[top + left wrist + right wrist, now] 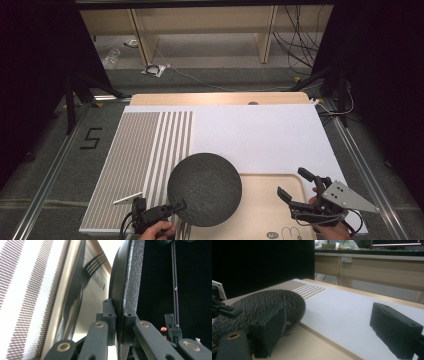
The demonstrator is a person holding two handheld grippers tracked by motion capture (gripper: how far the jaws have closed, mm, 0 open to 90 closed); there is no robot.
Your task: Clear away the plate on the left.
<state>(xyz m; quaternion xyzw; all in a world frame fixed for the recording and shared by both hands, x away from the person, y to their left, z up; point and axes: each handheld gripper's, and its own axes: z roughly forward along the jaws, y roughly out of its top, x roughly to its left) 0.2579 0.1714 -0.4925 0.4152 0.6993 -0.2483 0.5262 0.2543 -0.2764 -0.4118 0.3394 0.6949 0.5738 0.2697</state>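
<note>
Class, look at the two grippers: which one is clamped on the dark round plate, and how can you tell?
The left gripper: its jaws pinch the rim of the dark round plate. The right gripper stands open, empty, over the wooden tray.

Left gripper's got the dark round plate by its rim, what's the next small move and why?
Probably ease the dark plate rightward and lower it onto the wooden tray: the left gripper clamps its rim, it hangs partly over the striped mat, and the right gripper waits open beside it.
</note>
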